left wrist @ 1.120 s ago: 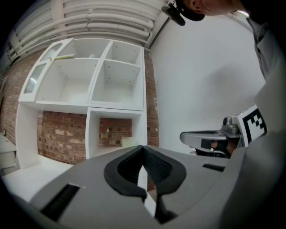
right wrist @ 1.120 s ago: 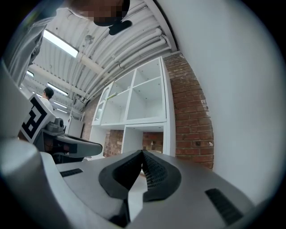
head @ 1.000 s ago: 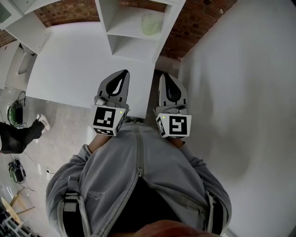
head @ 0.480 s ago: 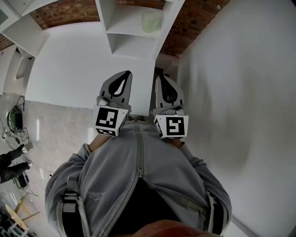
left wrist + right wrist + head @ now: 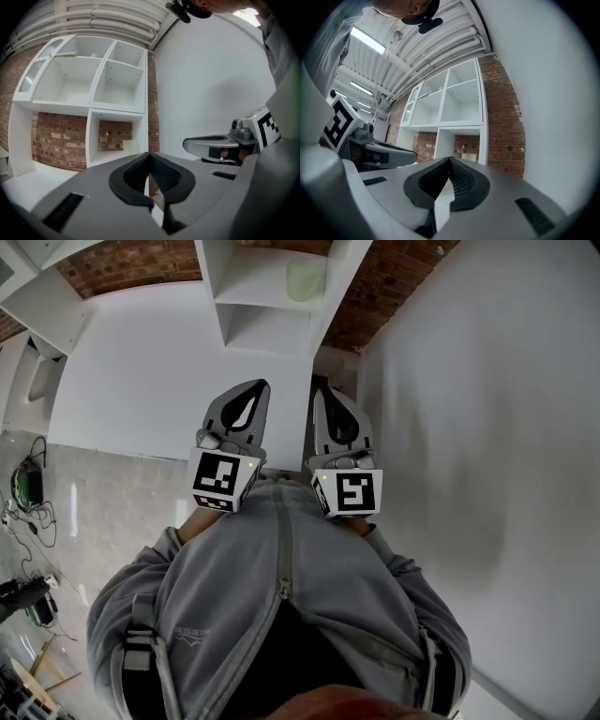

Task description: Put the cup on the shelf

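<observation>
- Grippers first: the left gripper (image 5: 253, 387) and the right gripper (image 5: 329, 396) are held side by side, close but apart, in front of the person's grey zip jacket (image 5: 281, 596). Both point level toward the white shelf unit (image 5: 258, 306).
- In the left gripper view, that gripper's jaws are pressed together with nothing between them.
- The right gripper view shows the same for the right gripper: tips meeting, nothing held.
- The cup (image 5: 307, 279) (pale green, translucent) stands in a compartment of the shelf unit, toward its right side, well apart from both grippers.
- In the gripper views, this compartment is the lower one, with bare brick behind it.
- A brick wall (image 5: 394, 287) backs the unit, and a plain white wall (image 5: 487, 427) runs along the right.
</observation>
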A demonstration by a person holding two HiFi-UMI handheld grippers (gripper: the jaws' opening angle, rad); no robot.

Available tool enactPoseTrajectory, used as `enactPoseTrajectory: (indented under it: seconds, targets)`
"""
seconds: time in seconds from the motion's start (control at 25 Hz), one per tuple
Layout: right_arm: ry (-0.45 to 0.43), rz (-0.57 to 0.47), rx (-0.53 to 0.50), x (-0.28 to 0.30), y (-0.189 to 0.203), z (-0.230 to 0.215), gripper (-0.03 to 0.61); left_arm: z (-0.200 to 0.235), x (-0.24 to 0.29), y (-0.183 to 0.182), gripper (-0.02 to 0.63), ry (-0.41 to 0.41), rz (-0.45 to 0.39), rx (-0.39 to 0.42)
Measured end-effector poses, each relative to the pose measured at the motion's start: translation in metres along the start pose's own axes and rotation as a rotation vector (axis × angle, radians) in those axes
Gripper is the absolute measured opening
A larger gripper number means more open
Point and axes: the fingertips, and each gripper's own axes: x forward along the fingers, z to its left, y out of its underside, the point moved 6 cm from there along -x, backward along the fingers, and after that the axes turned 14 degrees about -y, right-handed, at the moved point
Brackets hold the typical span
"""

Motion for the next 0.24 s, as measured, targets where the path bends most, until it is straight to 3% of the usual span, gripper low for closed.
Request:
enactPoseTrajectory:
  seconds: [0.24]
  targets:
    - [-0.011,-0.006,-0.004,0.0042,0.001,-0.0036,0.026,-0.0007,0.004,0.0019,0.008,-0.001,-0.007,0.0]
